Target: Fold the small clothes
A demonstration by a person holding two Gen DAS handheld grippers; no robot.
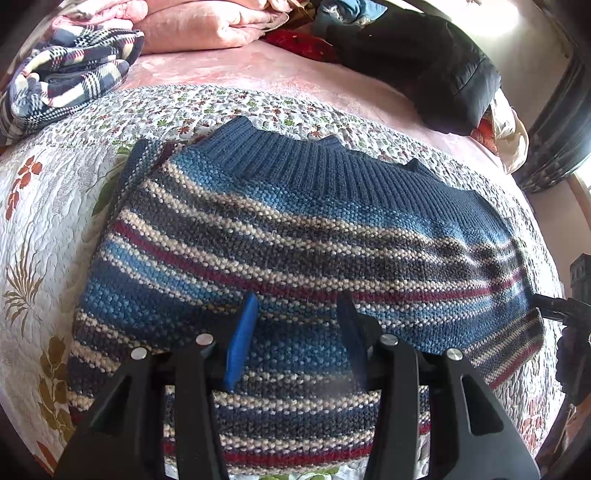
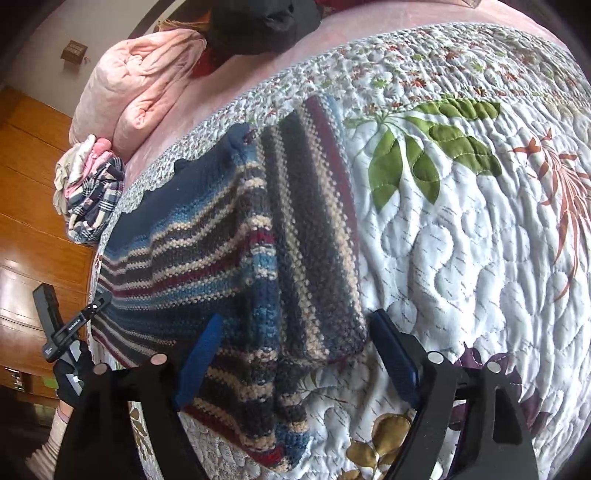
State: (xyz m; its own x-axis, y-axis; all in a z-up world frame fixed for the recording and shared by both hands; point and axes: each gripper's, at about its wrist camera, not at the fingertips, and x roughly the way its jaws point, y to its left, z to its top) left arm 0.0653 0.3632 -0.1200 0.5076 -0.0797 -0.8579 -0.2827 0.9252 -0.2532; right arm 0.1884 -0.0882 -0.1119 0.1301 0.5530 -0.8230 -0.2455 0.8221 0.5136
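Observation:
A small knitted sweater (image 1: 295, 236) striped in blue, cream, grey and dark red lies flat on the quilted floral bedspread (image 1: 48, 206), its ribbed navy band on the far side. My left gripper (image 1: 297, 306) hovers open just above the sweater's near middle, nothing between its blue fingers (image 1: 242, 343). In the right wrist view one sleeve (image 2: 314, 229) lies folded across the sweater (image 2: 192, 254) body. My right gripper (image 2: 295, 321) is open and wide, and the sleeve's end sits between its fingers (image 2: 199, 354) without being pinched. The left gripper (image 2: 70, 325) shows at the sweater's far edge.
A plaid garment (image 1: 70, 77) and pink folded blankets (image 1: 207, 26) lie at the back of the bed, with a black jacket (image 1: 443, 66) to the right. Bare quilt (image 2: 480, 258) stretches right of the sweater. Wooden panelling (image 2: 33, 206) lies beyond the bed's edge.

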